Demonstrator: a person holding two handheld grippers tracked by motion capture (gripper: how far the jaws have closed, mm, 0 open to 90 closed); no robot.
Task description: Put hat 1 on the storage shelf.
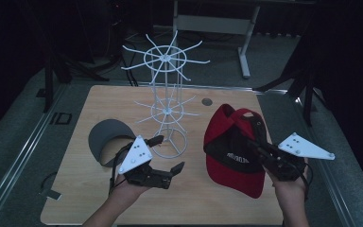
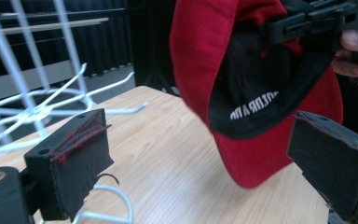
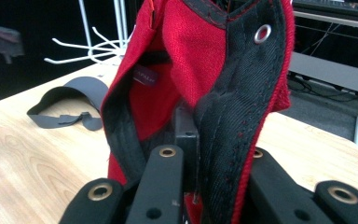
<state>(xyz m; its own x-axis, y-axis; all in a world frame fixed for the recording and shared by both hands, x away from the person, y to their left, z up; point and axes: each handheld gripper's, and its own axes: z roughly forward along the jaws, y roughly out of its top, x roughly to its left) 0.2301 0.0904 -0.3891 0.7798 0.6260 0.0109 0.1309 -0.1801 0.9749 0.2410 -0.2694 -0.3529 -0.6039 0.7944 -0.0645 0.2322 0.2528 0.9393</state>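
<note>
One grey visor is lying flat on the left part of the bench, all by itself. Just right of it and nearer the person, the left gripper is hovering over the wood, its jaws standing wide apart with nothing between them; in the left gripper view they are framing bare bench, with the cap hanging beyond them. Moving to the middle, one white wire rack is standing upright with two tiers of hooks and a ring foot, sitting between the visor and the cap, right in the path across the bench. Further right, one red and black cap is hanging above the right side of the bench, brim toward the near edge. The right gripper is clamping its jaws on the cap's black rim, fabric bunching between them in the right gripper view.
</note>
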